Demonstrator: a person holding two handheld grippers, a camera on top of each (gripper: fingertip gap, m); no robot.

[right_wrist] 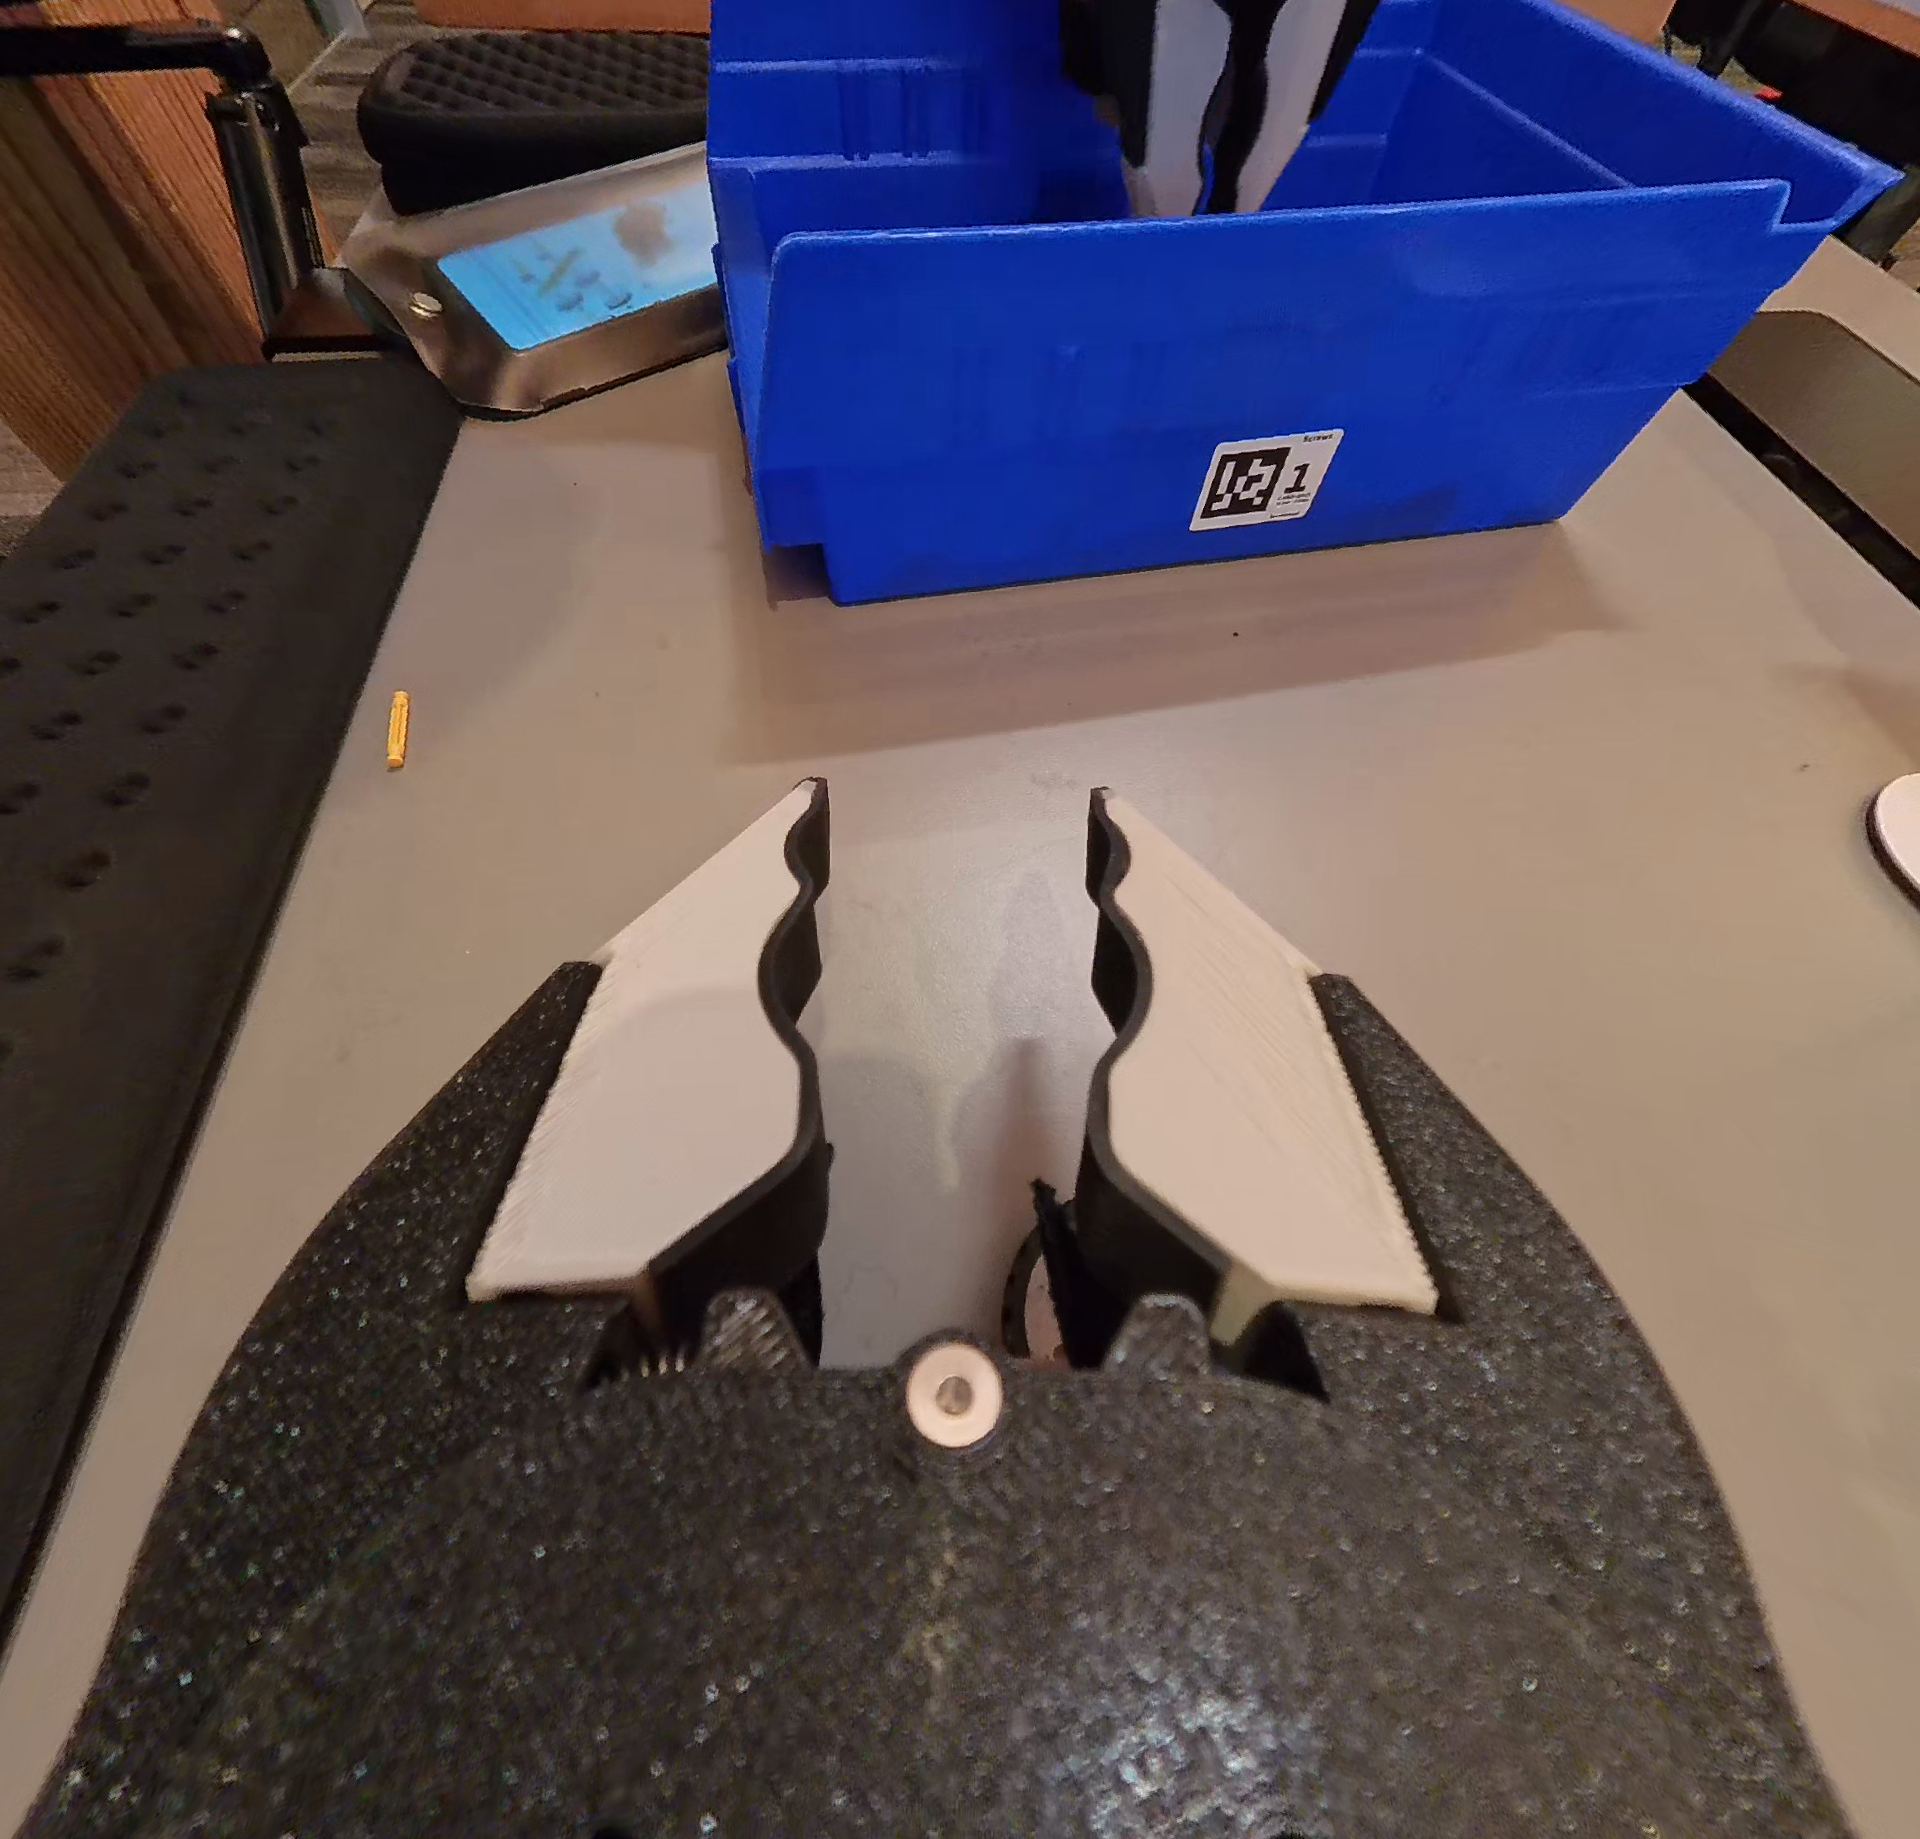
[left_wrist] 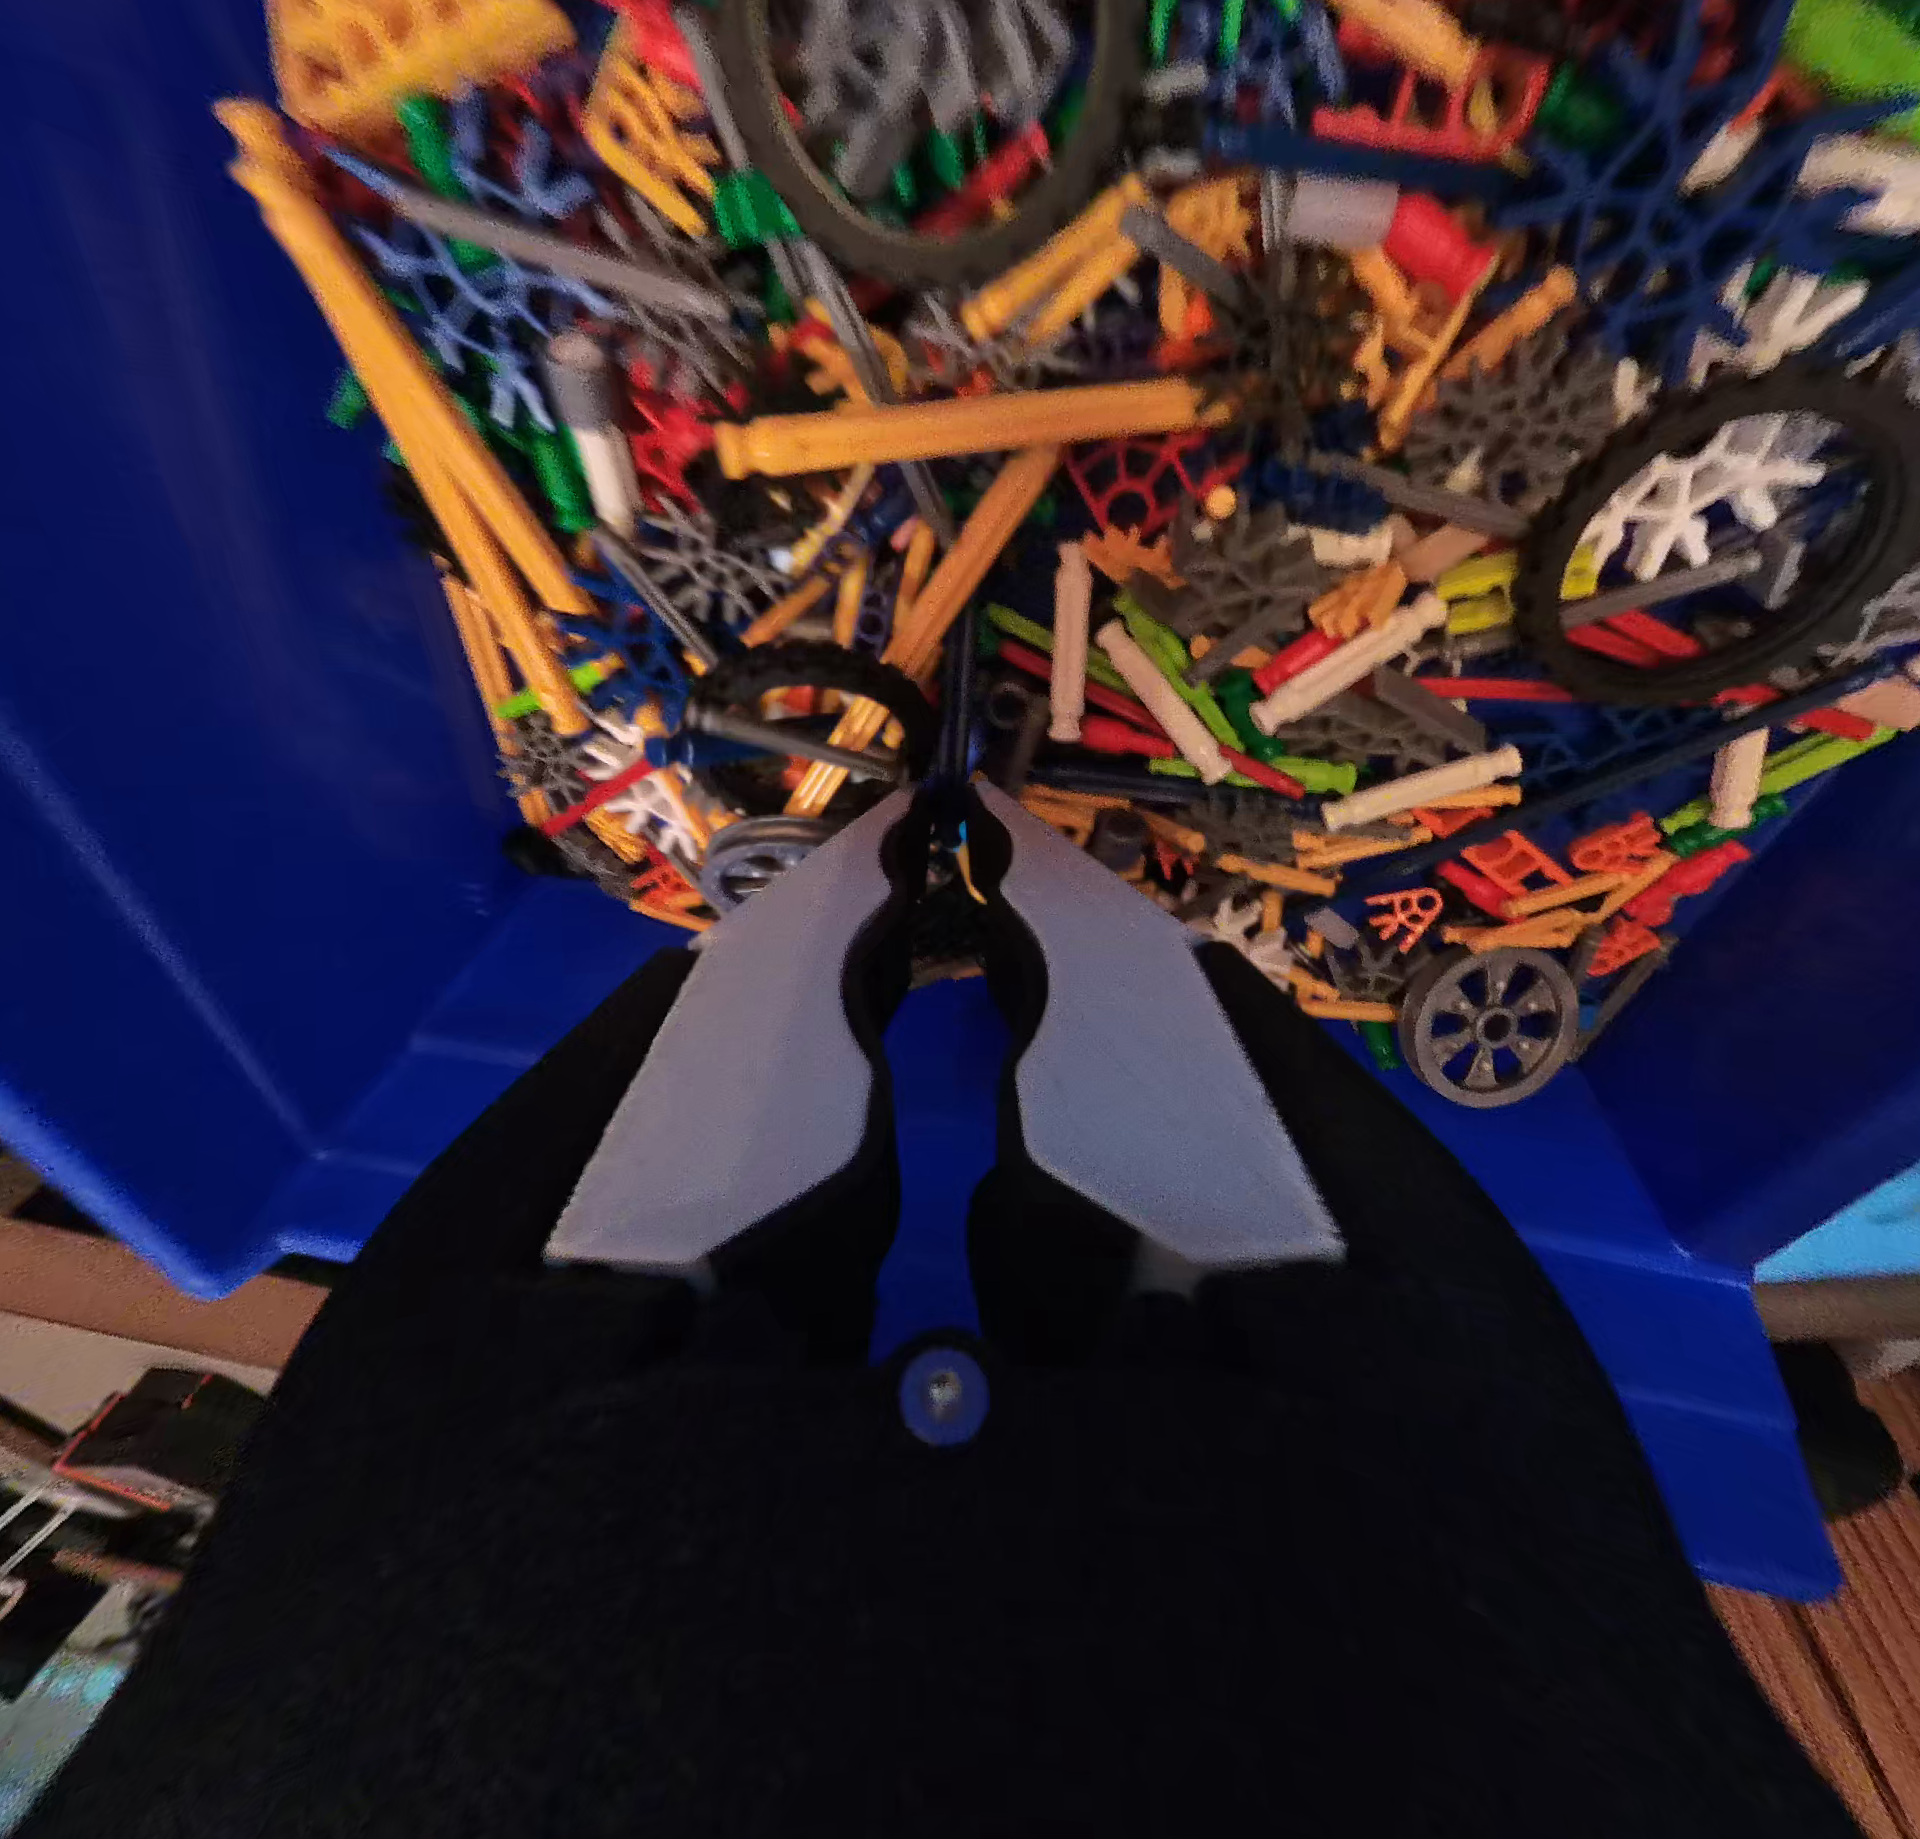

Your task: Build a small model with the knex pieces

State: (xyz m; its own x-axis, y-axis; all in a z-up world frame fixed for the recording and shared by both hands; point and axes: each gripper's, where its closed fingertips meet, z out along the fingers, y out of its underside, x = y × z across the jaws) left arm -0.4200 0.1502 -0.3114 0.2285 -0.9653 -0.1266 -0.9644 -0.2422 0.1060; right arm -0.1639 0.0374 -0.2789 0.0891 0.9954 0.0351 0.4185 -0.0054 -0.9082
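Dark blue rod [left_wrist: 958,688], thin and long, is pinched between the tips of the left gripper [left_wrist: 943,802], whose two pale fingers [left_wrist: 790,1010] are drawn nearly together on its near end while the rest of it runs forward over the heap. That heap is a loose pile of construction-toy pieces [left_wrist: 1195,563] filling a blue bin [left_wrist: 208,646], whose walls rise to either side of the fingers and whose near rim passes under them. Just ahead and to the left of the fingertips lies a small black tyre [left_wrist: 810,740] with orange sticks showing through it; farther ahead a long orange rod [left_wrist: 966,428] lies crosswise. Off to the right of the fingers a large black wheel with a white snowflake hub [left_wrist: 1714,532] rests on the pile, and nearer, against the rim on that side, sits a small grey spoked wheel [left_wrist: 1491,1026]. White rods, red and green sticks and grey connectors lie tangled between them, much of it blurred. The right gripper [right_wrist: 958,802] hovers over a grey table [right_wrist: 1455,854] with its fingers [right_wrist: 675,1062] spread well apart and nothing between them. Straight ahead of them stands a blue bin [right_wrist: 1195,355] bearing a small black-and-white sticker [right_wrist: 1262,480] on its front wall. To the left of the fingers lie a short yellow stick [right_wrist: 398,729] on the table and, beside it, a black foam mat [right_wrist: 156,698]; beyond, left of the bin, sits a metal-cased device with a light blue top [right_wrist: 561,283].
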